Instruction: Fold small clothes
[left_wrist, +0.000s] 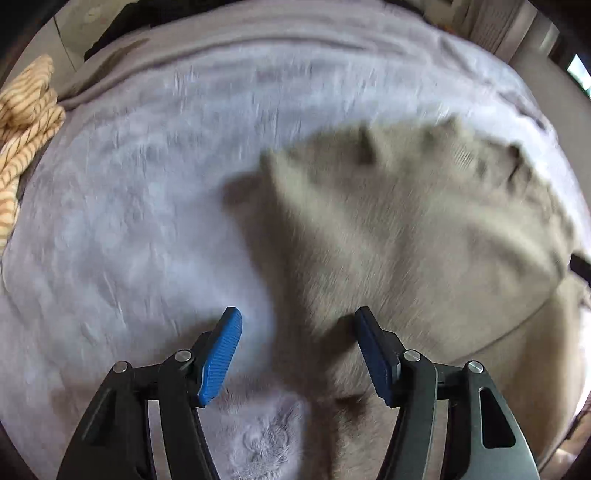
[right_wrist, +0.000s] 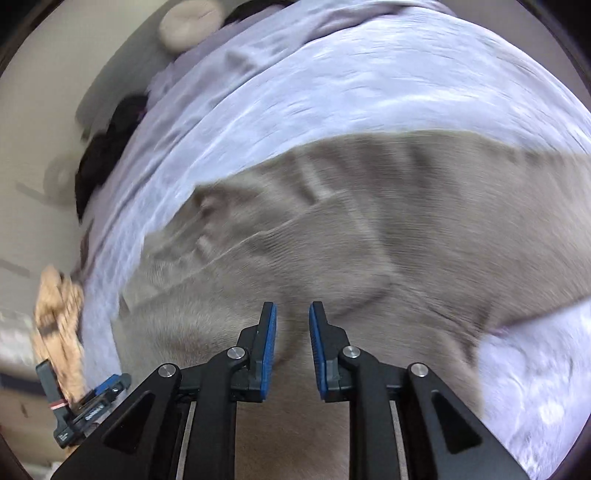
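Lilac blanket (left_wrist: 147, 221) bears beige garment (left_wrist: 406, 240); both tools empty.

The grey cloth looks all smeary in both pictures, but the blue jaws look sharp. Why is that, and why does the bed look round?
Left wrist view: the grey garment and the blanket are streaked by motion blur, while the left gripper stays crisp, since the camera rides on it. Right wrist view: the same smear on the cloth, with a sharp right gripper. Both views: the fisheye lens bends the bed into a dome, with dark corners.
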